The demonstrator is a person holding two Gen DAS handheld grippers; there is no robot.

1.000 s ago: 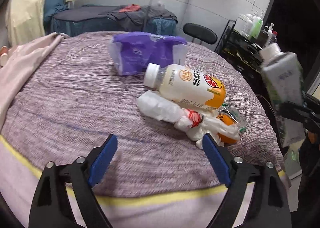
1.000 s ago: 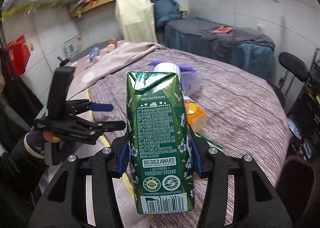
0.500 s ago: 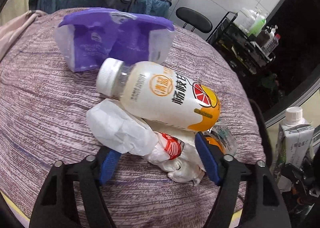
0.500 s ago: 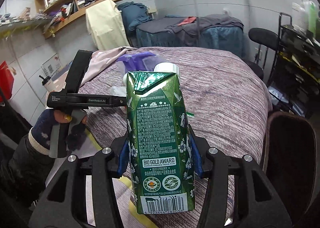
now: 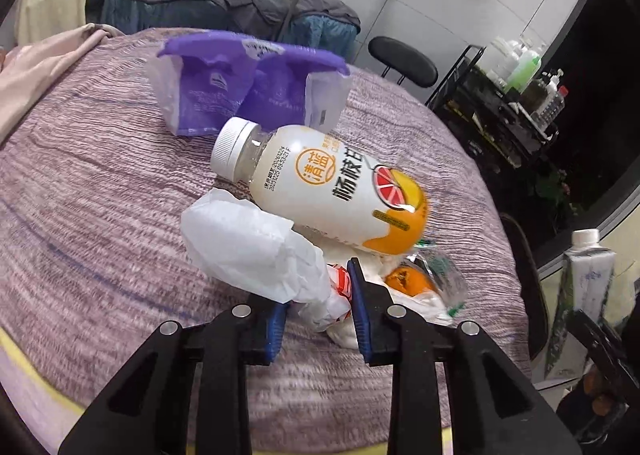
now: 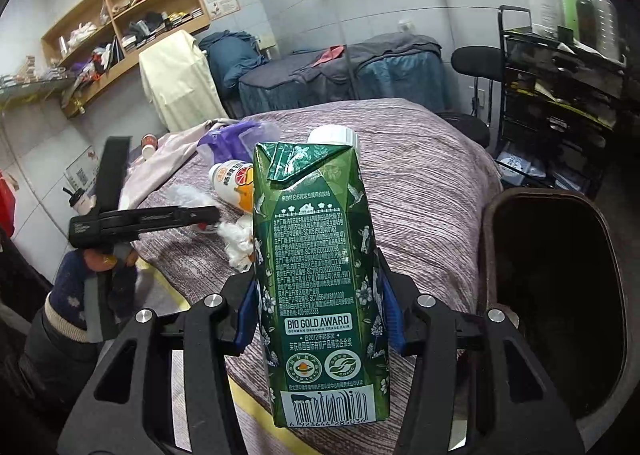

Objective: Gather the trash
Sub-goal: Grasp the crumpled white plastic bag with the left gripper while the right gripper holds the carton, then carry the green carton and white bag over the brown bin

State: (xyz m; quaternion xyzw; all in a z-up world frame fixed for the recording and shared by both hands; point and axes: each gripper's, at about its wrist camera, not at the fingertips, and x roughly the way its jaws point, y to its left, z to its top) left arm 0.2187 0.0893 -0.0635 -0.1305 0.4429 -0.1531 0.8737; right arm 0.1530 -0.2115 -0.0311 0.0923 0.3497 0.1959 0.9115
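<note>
Two grippers, left gripper [image 5: 318, 309] clamped on one crumpled white wrapper [image 5: 248, 251], right gripper [image 6: 318, 315] clamped on one green carton [image 6: 320, 279], one bottle [image 5: 332, 191], one purple bag [image 5: 240, 91], one dark bin [image 6: 560, 295].

The right gripper [image 6: 320, 307] clamps a green milk carton [image 6: 320, 287] upright between its blue pads [image 6: 245, 317], a dark bin [image 6: 556, 295] open just to its right. Over on the purple-striped bed [image 6: 420, 175], the left gripper [image 6: 208, 215] reaches into crumpled white wrappers [image 6: 236, 239] beside a lying yogurt-drink bottle [image 6: 232, 183].
</note>
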